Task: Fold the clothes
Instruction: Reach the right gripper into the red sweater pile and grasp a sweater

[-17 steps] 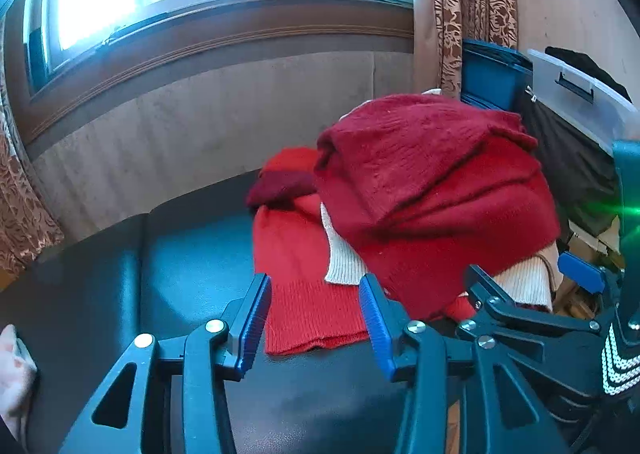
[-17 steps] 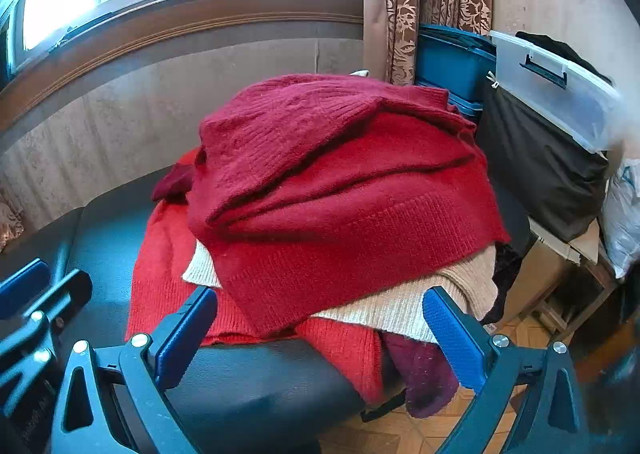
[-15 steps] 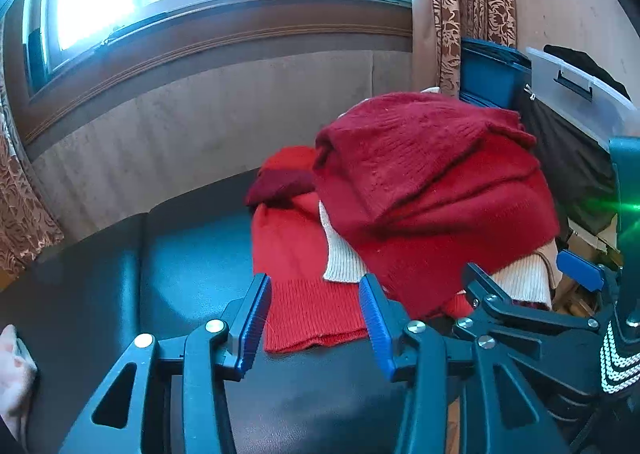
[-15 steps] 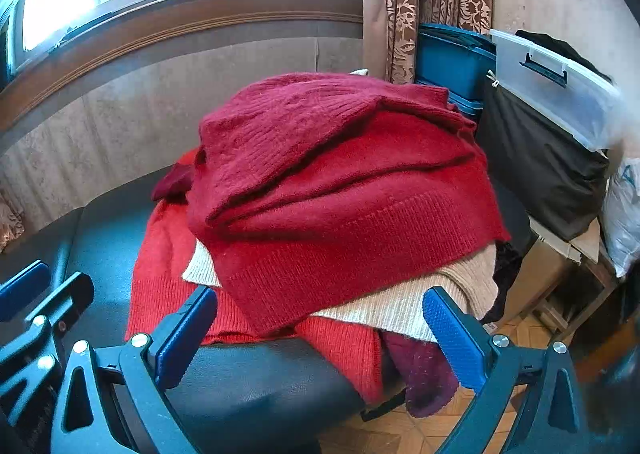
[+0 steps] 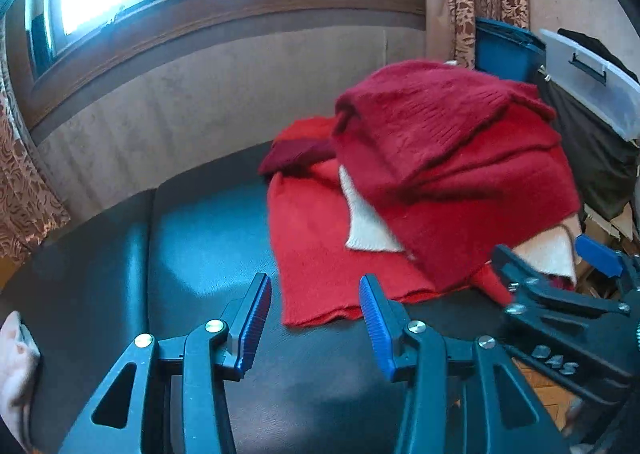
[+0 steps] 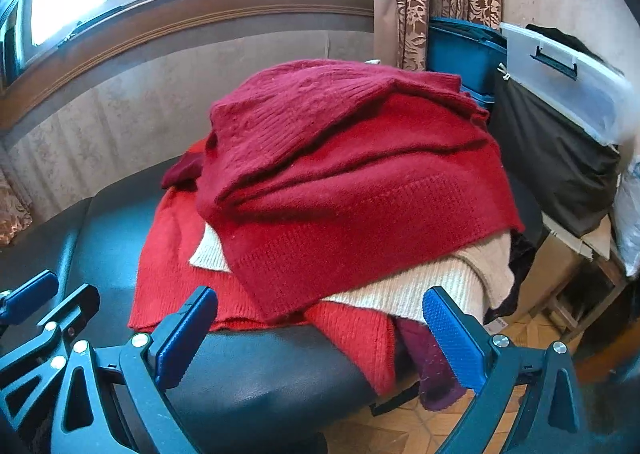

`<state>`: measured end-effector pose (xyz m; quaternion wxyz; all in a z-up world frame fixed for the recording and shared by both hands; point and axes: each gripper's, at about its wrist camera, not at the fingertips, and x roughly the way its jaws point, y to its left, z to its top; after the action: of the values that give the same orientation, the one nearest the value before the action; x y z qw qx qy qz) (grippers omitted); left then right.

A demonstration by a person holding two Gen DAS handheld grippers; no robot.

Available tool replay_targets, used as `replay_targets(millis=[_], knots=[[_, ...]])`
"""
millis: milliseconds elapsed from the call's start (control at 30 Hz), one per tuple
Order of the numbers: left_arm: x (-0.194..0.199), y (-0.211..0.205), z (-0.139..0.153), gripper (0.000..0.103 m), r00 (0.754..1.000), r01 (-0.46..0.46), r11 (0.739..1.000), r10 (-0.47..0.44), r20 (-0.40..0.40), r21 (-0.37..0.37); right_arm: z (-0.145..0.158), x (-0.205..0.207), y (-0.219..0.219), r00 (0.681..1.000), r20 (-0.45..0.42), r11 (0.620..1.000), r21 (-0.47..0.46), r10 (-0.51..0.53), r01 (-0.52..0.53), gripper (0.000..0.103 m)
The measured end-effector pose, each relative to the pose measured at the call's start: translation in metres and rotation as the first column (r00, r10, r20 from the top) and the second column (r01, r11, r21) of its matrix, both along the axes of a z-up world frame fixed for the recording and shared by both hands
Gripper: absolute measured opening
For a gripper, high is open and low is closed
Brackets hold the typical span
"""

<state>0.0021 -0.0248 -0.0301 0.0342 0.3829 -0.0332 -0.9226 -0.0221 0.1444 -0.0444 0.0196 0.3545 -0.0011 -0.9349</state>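
A heap of sweaters lies on a black padded seat (image 6: pixel 260 370). A dark red knit (image 6: pixel 340 158) is on top, a cream sweater (image 6: pixel 420 286) under it, a bright red sweater (image 6: pixel 176 274) spread flat at the bottom, and a maroon piece (image 6: pixel 432 366) hangs off the front edge. My right gripper (image 6: pixel 320 338) stands wide open in front of the heap, holding nothing. In the left wrist view my left gripper (image 5: pixel 314 318) is open just short of the bright red sweater's hem (image 5: pixel 320 310), with its pads clear of the cloth. The right gripper (image 5: pixel 556 266) shows at that view's right.
A blue bin (image 6: pixel 464 46), a clear lidded box (image 6: pixel 568 86) and a black bag (image 6: pixel 552 158) crowd the right side. A wall and window run behind the seat. A white cloth (image 5: pixel 12 354) lies at the seat's left end. Wooden floor (image 6: pixel 408 422) shows below the front edge.
In the left wrist view the heap has slid slightly up and to the right, with some blur. The right wrist view is almost the same. Both pairs of jaws keep their width.
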Motion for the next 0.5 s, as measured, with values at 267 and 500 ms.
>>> replay_targets(millis=[267, 500], knots=[[-0.007, -0.035, -0.062, 0.047, 0.988, -0.044, 0.997, 0.052, 0.144, -0.058, -0.022, -0.007, 0.005, 0.992, 0.059, 0.987, -0.123, 0.11, -0.102, 0.103], [0.003, -0.08, -0.099, 0.058, 0.98, -0.098, 0.995, 0.092, 0.179, 0.027, -0.026, -0.042, 0.044, 0.989, 0.089, 0.933, -0.351, 0.116, -0.078, 0.056]])
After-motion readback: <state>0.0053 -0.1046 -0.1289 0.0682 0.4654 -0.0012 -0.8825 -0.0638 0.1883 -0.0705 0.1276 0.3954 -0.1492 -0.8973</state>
